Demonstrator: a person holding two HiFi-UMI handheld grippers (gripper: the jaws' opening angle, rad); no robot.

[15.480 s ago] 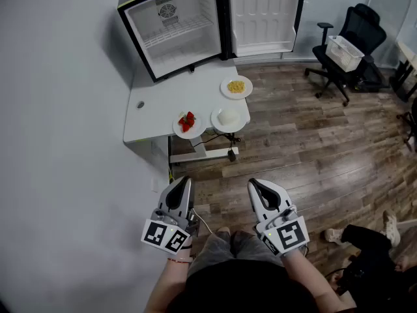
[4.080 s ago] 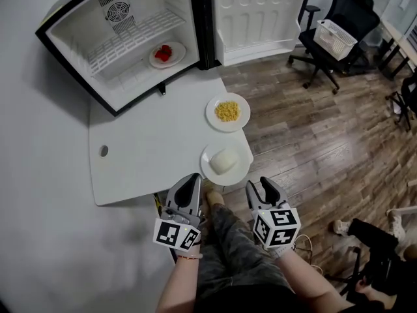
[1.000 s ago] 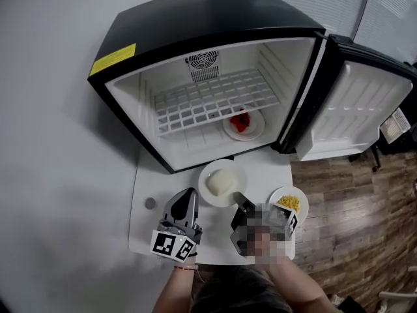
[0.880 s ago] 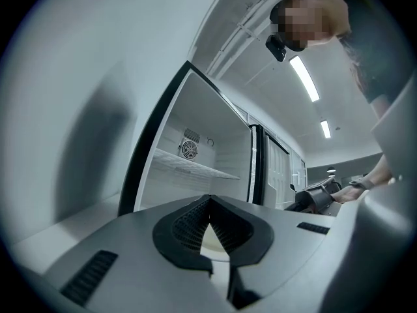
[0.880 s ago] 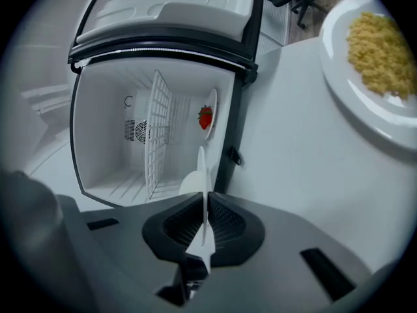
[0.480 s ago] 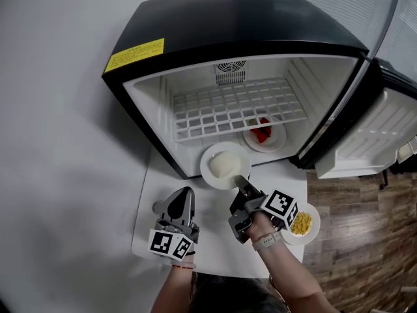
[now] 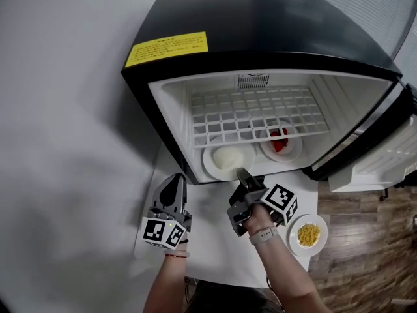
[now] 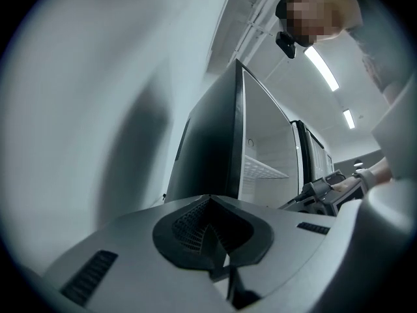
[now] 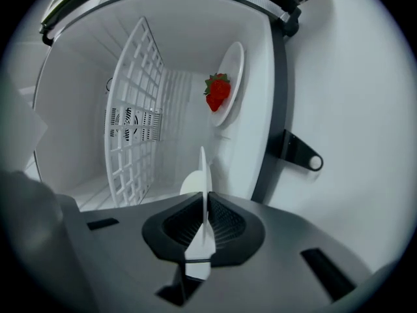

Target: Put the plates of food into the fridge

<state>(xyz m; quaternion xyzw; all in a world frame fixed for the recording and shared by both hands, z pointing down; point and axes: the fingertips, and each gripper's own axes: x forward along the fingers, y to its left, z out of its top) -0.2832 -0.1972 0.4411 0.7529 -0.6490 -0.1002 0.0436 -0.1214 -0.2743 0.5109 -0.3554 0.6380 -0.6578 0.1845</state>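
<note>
The black mini fridge (image 7: 260, 38) stands open on the white table (image 7: 208, 253). My right gripper (image 7: 240, 173) is shut on the near rim of the plate of white food (image 7: 227, 158), which sits at the fridge's mouth on its floor level. In the right gripper view that plate (image 9: 202, 165) stands edge-on between the jaws. A plate of strawberries (image 7: 281, 142) (image 9: 228, 87) lies deeper inside, under the wire shelf (image 7: 257, 113). A plate of yellow corn (image 7: 307, 234) rests on the table at the right. My left gripper (image 7: 172, 186) (image 8: 215, 230) is shut and empty, left of the fridge opening.
The fridge door (image 7: 384, 155) hangs open to the right, over the wooden floor (image 7: 365, 253). A grey wall (image 7: 58, 109) runs close along the left. The fridge's black side wall (image 8: 212, 149) fills the left gripper view. A hinge bracket (image 9: 296, 152) sticks out at the fridge's edge.
My right gripper has carried the plate of white food forward from the table into the fridge's mouth. The left gripper moved forward beside it, still shut.
</note>
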